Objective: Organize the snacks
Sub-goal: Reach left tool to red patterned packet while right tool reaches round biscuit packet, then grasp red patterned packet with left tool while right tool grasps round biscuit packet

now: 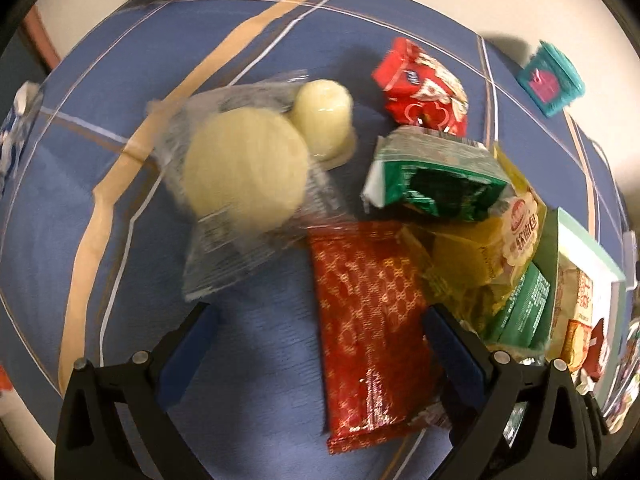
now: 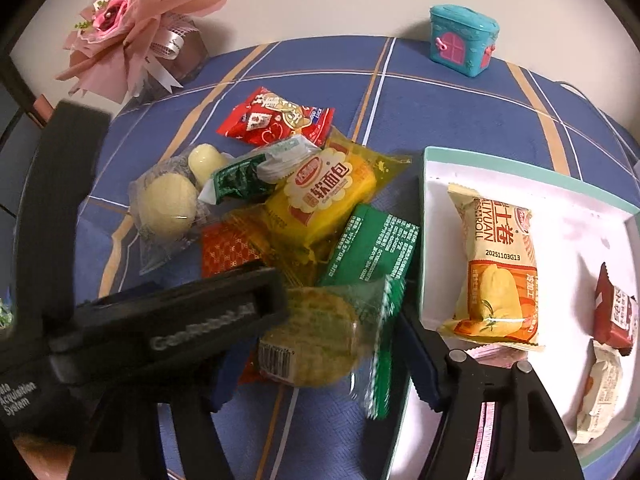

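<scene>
A round table under a blue plaid tablecloth [image 2: 440, 92] holds a loose heap of wrapped snacks. In the right wrist view, the right gripper [image 2: 316, 356] points down at the near edge of the heap, its jaws narrowed around a round yellow-green cake in a clear wrapper with green ends [image 2: 316, 336]; the wrapper fills the gap, though the left finger is hidden behind the other tool. To its right lies a white tray with a mint-green rim [image 2: 432, 184], holding a cream and orange roll packet [image 2: 496, 264], a dark red packet [image 2: 614, 312] and a pale packet [image 2: 600, 396].

In the left wrist view, the left gripper [image 1: 320, 344] hovers with jaws wide, its blue pads [image 1: 188, 356] on either side of a long red patterned packet [image 1: 368, 320] without pressing it. Beyond it lie a pale round bun in clear wrap [image 1: 244, 176], a small jelly cup [image 1: 326, 120], a green packet [image 1: 436, 176], a yellow bread packet [image 1: 496, 240] and a red packet [image 1: 424, 88].

At the far edge stand a teal toy case [image 2: 464, 38] and a pink bouquet [image 2: 128, 24].
</scene>
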Tool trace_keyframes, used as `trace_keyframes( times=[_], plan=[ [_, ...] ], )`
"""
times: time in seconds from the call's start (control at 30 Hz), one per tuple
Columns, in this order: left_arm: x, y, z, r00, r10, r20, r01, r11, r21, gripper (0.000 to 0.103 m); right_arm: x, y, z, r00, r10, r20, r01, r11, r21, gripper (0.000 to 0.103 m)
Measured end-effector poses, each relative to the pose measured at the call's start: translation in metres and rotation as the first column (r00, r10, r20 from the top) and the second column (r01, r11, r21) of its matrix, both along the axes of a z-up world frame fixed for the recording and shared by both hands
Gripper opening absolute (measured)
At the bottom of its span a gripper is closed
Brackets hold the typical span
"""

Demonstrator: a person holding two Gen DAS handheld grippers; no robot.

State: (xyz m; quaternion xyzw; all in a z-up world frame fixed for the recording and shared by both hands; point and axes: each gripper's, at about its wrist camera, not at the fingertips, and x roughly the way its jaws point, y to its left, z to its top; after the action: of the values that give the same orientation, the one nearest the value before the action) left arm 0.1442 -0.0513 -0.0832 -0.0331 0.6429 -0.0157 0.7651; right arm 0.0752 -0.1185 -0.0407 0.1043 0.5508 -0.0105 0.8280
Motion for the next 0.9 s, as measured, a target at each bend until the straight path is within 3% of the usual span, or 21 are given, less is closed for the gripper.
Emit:
trace_keyframes(
  times=[0.3, 0.43, 0.53, 0.9],
  plan=[
    [0.013, -0.019, -0.007, 0.999, -0.044, -0.002, 0.044, 0.999, 0.022, 0.103, 0.0, 0.003, 0.0, 1.0, 0.012, -0.002, -0.012, 1.0, -0.015, 0.07],
    [0.013, -0.006, -0.004, 0.999, -0.049, -0.003, 0.049, 0.999, 0.007, 0.103, -0.001, 0.004, 0.0, 1.0, 0.016, -0.004, -0.016, 1.0, -0.016, 0.07],
    [0.015, 0.002, -0.01, 0.999, -0.053, -0.005, 0.053, 0.998, 0.04, 0.103, -0.001, 0.004, 0.0, 1.0, 0.013, -0.004, -0.013, 1.0, -0.015, 0.07],
    [0.018, 0.039, -0.01, 0.999, 0.045, -0.03, -0.043, 0.997, 0.07, 0.103, 0.002, 0.003, 0.0, 1.0, 0.009, -0.029, -0.01, 1.0, -0.024, 0.07]
  ],
)
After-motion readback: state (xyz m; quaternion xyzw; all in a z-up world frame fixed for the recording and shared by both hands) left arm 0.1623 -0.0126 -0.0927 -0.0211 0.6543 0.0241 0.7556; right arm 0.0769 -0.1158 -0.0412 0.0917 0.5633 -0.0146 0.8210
